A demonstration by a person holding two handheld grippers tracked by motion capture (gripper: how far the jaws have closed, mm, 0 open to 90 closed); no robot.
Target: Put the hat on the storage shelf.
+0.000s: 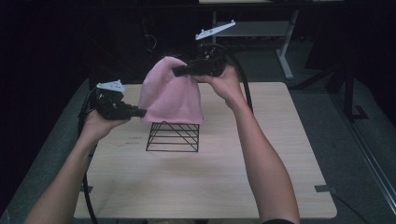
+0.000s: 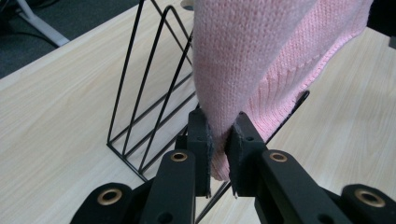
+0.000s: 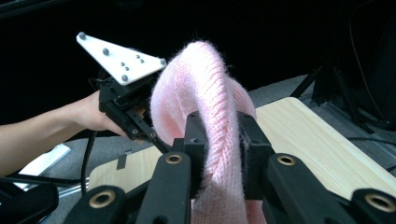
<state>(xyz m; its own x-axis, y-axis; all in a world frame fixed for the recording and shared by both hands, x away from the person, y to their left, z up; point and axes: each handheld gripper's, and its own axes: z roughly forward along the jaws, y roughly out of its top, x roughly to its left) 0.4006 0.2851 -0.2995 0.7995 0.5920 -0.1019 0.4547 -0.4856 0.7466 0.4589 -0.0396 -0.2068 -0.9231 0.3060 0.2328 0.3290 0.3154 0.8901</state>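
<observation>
A pink knitted hat [image 1: 170, 93] hangs over a black wire rack [image 1: 173, 136] in the middle of the table, its hem draped on the rack's top. My left gripper [image 1: 140, 112] is shut on the hat's lower left edge; in the left gripper view the knit [image 2: 252, 60] is pinched between the pads, with the gripper [image 2: 219, 144] just above the rack's wires [image 2: 144, 93]. My right gripper [image 1: 180, 71] is shut on the hat's top, held higher. In the right gripper view the gripper [image 3: 220, 140] squeezes a fold of the hat [image 3: 205, 88].
The light wooden table [image 1: 261, 154] has bare room around the rack. A white-legged desk [image 1: 285, 51] stands behind it, and grey floor lies on both sides. Cables trail from both grippers. The left hand and its gripper [image 3: 126, 107] appear in the right gripper view.
</observation>
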